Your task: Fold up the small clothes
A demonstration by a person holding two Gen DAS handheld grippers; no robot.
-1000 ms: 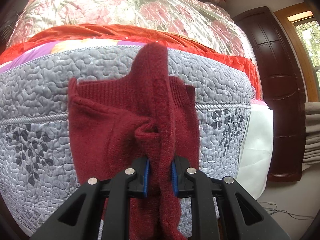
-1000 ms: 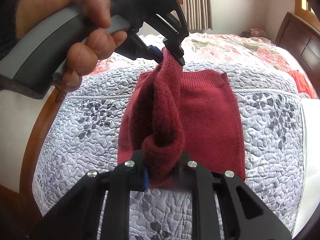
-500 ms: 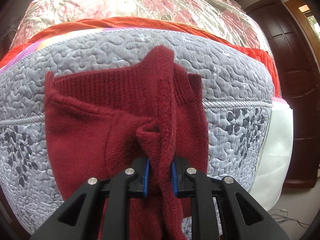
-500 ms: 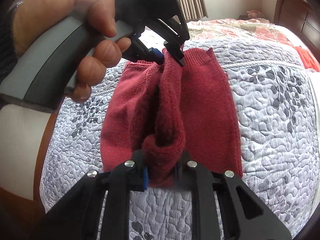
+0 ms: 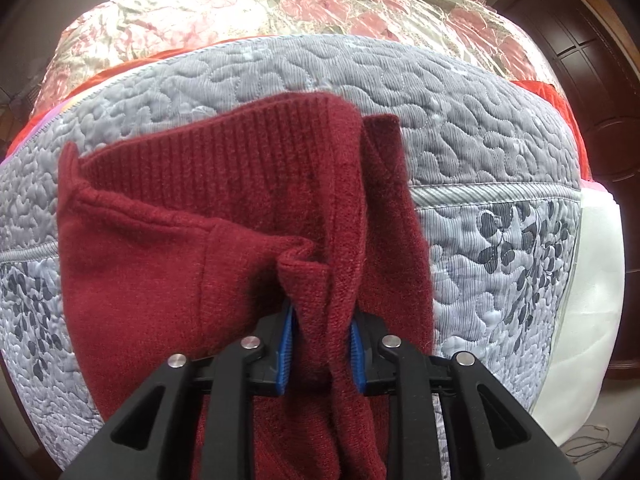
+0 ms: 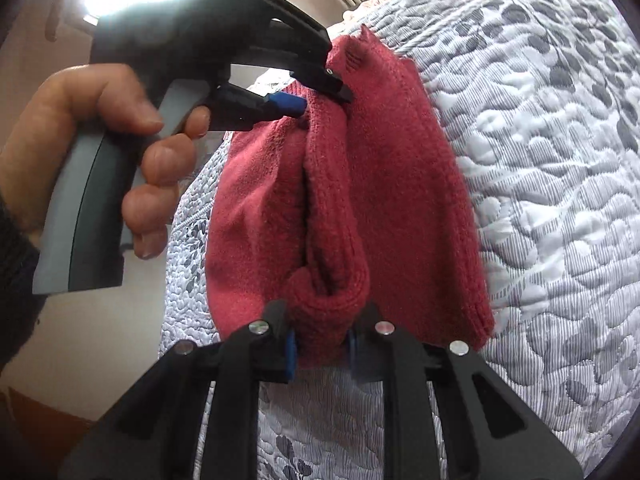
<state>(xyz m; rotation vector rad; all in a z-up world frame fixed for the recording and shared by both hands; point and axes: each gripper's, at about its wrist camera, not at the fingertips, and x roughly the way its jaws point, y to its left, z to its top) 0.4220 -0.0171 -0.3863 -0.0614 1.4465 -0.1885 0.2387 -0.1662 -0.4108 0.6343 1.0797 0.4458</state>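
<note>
Over the bed's grey quilt (image 5: 480,128), both my grippers, left (image 5: 322,354) and right (image 6: 320,350), pinch the maroon knit garment (image 5: 168,264); their bunched bites may slip, skewing the fold.

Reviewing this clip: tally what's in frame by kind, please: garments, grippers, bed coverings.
Garments: 1, the dark red knit garment
Grippers: 2, left gripper and right gripper, both clamped on it
Bed coverings: 3, grey quilt, floral cover, orange layer
Total: 6
</note>
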